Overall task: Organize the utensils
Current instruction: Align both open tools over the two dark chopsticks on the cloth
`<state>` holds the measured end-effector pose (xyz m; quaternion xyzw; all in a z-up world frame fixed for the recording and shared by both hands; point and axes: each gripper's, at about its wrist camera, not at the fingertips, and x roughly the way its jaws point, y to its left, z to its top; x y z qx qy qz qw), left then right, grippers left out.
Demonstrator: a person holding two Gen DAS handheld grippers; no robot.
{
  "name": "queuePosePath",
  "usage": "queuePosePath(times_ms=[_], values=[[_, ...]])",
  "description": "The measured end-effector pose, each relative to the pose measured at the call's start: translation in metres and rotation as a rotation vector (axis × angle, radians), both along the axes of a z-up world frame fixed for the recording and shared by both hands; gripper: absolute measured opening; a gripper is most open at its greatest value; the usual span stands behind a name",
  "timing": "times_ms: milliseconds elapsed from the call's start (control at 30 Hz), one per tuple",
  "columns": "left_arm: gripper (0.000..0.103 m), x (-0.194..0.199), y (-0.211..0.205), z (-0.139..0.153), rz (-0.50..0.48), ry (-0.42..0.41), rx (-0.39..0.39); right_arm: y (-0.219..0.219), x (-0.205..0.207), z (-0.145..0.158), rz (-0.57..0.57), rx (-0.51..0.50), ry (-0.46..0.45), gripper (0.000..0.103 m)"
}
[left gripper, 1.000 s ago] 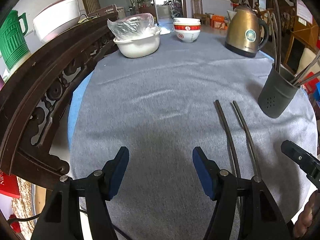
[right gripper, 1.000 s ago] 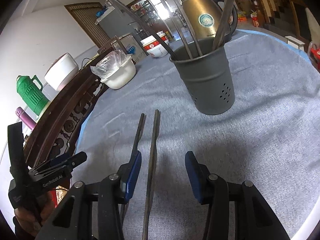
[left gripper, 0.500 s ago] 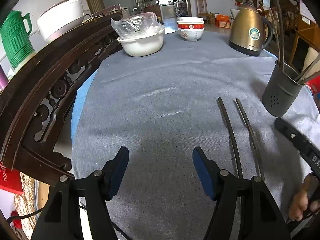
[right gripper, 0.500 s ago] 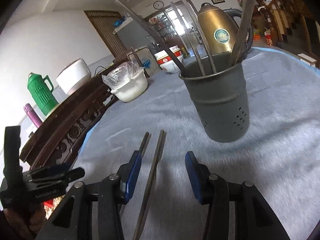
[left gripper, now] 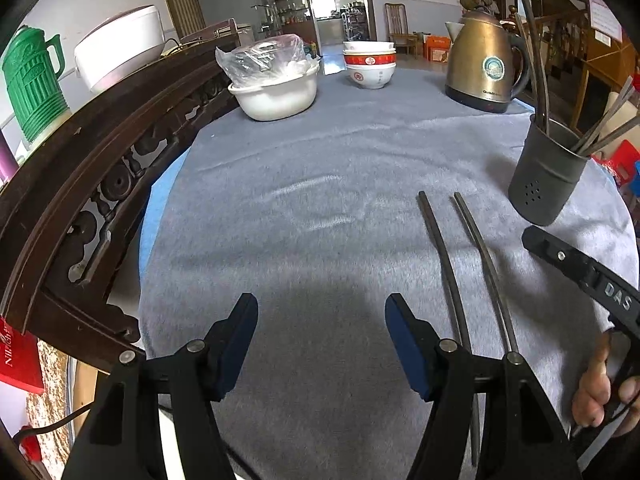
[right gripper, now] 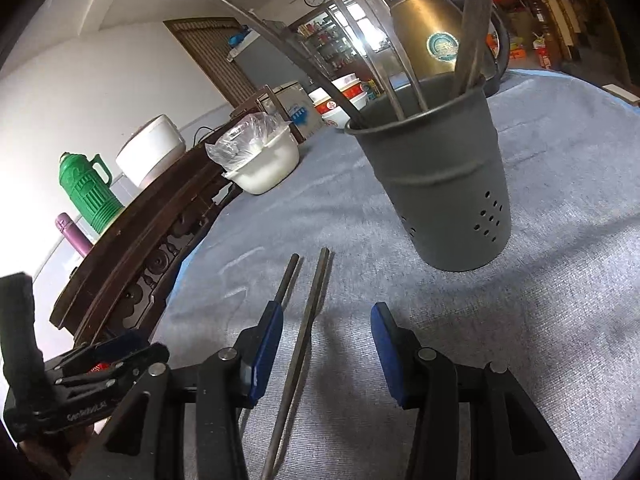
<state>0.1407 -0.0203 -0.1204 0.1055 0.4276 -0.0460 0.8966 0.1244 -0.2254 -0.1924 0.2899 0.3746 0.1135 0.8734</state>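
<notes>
Plainly, the two chopsticks (right gripper: pixel 308 320) on the counter (right gripper: pixel 560 280) look thin, stiff, slick; pinch one mid-shaft. Right tongs (right gripper: pixel 326 354) straddle one, gaping; left tongs (left gripper: pixel 322 346) gape empty at lower centre.

Two chopsticks (left gripper: pixel 440 248) on the cloth, one holder (left gripper: pixel 546 174), one kettle (left gripper: pixel 482 68), one basin (left gripper: pixel 276 94), one green flask (left gripper: pixel 32 84), two grippers (left gripper: pixel 320 340), bowls (left gripper: pixel 370 64) stacked, number unclear
</notes>
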Motion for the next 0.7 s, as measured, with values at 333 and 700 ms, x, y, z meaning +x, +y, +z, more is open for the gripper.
queuePosePath(times_ms=[333, 700], values=[[0.067, -0.015, 0.01, 0.007, 0.013, -0.006, -0.006, -0.005, -0.002, -0.001, -0.02, -0.005, 0.003, 0.05], [0.067, -0.013, 0.004, 0.015, 0.017, -0.018, 0.017, -0.009, 0.0, -0.003, -0.006, 0.027, 0.007, 0.05]])
